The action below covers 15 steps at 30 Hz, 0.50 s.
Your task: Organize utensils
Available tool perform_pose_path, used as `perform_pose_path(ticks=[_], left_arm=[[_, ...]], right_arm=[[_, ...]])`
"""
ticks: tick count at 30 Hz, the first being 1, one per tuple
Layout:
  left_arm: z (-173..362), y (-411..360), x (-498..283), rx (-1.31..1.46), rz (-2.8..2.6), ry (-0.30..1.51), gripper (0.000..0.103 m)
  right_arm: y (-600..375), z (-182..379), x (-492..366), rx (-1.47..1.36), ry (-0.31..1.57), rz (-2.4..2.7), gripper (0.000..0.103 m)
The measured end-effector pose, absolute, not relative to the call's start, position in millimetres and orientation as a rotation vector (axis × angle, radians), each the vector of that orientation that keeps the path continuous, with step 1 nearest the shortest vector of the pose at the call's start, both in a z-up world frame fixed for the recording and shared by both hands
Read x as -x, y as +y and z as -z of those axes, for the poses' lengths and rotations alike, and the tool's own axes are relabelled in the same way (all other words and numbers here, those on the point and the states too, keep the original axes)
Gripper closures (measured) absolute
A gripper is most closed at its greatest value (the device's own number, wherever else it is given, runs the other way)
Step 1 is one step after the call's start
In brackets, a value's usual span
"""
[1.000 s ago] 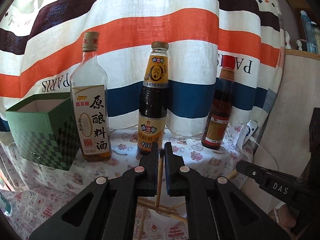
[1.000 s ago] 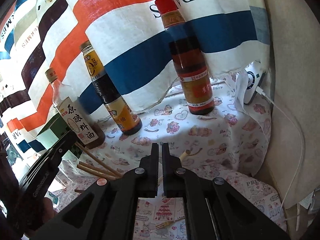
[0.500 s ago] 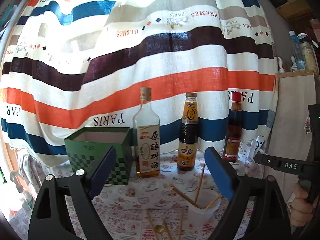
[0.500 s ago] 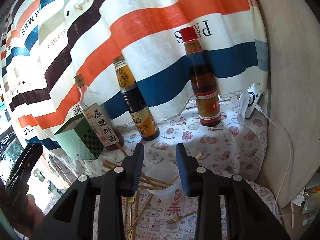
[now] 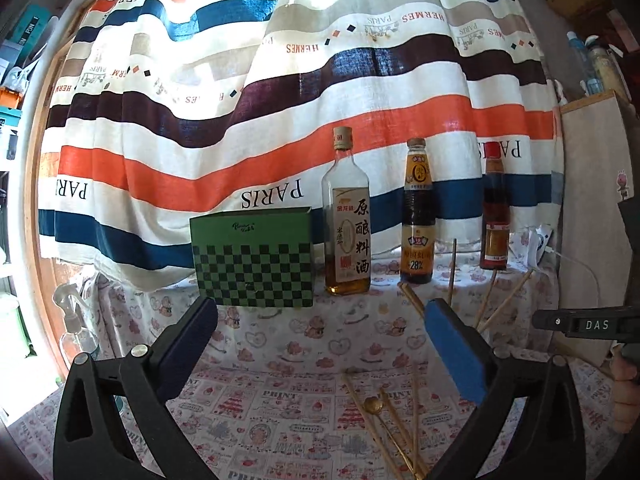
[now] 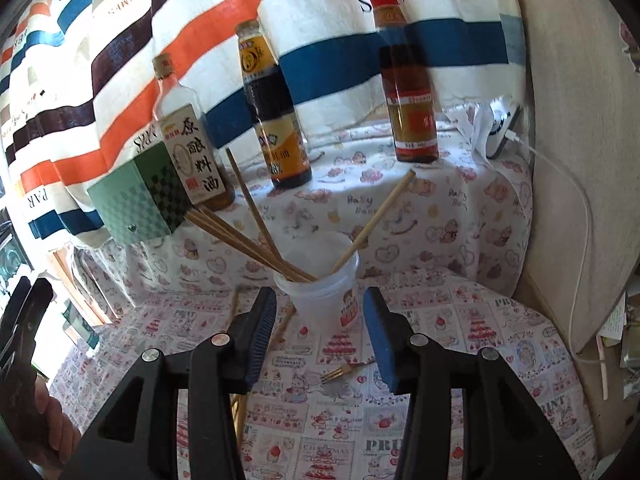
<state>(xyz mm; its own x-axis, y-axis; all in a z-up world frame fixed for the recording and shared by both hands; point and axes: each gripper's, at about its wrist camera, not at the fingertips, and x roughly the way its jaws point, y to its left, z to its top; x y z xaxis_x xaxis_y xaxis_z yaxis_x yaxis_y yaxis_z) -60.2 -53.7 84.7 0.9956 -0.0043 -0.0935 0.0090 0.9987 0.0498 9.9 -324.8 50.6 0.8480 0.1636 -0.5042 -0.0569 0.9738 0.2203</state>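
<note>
Green checkered box (image 5: 254,258); striped orange, blue, brown, white curtain (image 5: 280,100); pink-printed white tablecloth (image 5: 280,400); translucent cup (image 6: 320,288).

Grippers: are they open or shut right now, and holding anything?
Left gripper: jaws opening wide, holding nothing.
Right gripper: jaws opening, holding nothing.

Bright backlit daylight, fisheye-warped edges

Wooden chopsticks (image 6: 256,240) leaning in clear cup (image 6: 324,300); gold fork (image 6: 340,372) flat beside
</note>
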Motion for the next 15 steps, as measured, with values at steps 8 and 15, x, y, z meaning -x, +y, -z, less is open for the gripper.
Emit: perform_pose_path(ticks=[8, 15], left_arm=[[-50, -45, 35, -0.029, 0.011, 0.232, 0.000], [-22, -45, 5, -0.024, -0.030, 0.347, 0.000]], right_arm=[[-333, 11, -57, -0.223, 0.754, -0.037, 0.055], [-315, 41, -75, -0.108, 0.820, 0.042, 0.049]])
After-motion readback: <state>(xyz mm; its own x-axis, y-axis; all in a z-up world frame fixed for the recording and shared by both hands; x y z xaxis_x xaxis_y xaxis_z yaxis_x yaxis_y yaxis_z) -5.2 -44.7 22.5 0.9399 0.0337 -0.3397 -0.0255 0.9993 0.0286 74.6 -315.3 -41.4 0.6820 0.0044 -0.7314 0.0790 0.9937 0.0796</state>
